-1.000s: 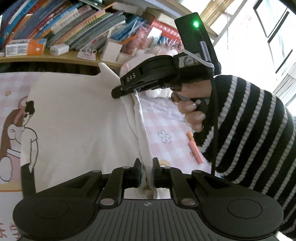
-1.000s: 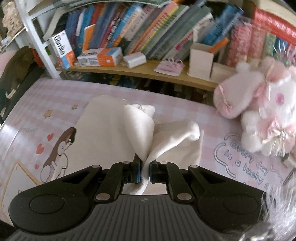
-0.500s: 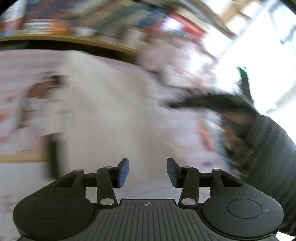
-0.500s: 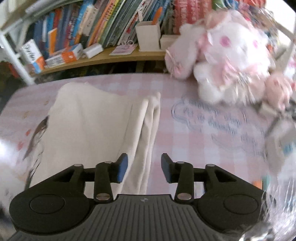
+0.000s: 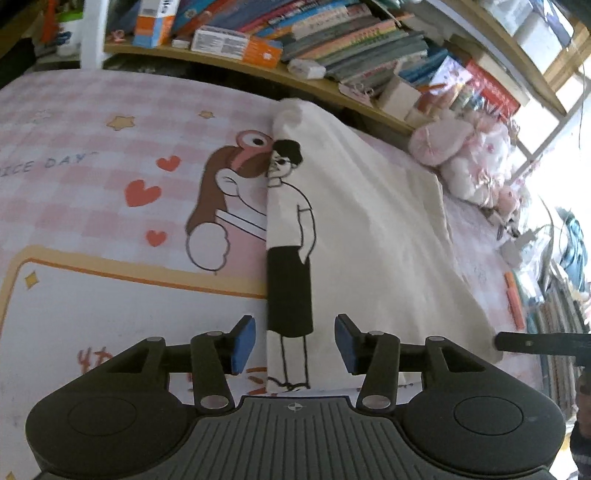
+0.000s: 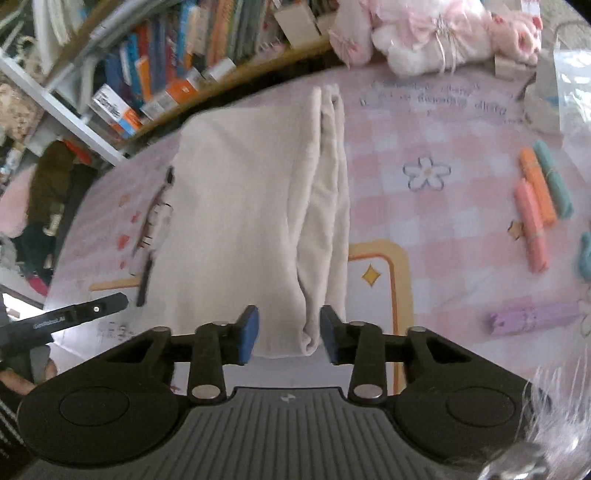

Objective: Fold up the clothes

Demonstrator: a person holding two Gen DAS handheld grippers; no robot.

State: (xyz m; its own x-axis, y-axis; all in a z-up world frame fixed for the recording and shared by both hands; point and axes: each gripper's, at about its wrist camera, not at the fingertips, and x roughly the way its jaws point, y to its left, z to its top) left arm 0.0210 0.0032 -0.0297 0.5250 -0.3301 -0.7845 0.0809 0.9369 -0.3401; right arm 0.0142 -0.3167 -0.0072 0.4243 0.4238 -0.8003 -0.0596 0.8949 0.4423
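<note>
A cream T-shirt (image 5: 369, 229) with a printed cartoon figure lies folded lengthwise on the pink checked mat (image 5: 92, 147). My left gripper (image 5: 295, 343) hovers over the shirt's near left edge. Its jaws are opening, and the printed strip shows between the pads without touching them. In the right wrist view the shirt (image 6: 240, 206) has its layered fold along the right side. My right gripper (image 6: 289, 334) is over that fold's near corner. Its jaws are closing, and the pads are not pressing on the cloth. Each gripper's finger also pokes into the other's view: the right gripper (image 5: 535, 343), the left gripper (image 6: 74, 314).
A shelf of books (image 5: 295, 37) runs along the far edge of the mat. Pink plush toys (image 6: 424, 33) sit at the far right. Several coloured clips (image 6: 535, 199) and a purple one (image 6: 535, 319) lie to the right of the shirt, near a plastic bag (image 6: 569, 74).
Both grippers have let go of the raised cloth, which now lies flat and folded. Both have drawn back to the shirt's near edge with their jaws apart.
</note>
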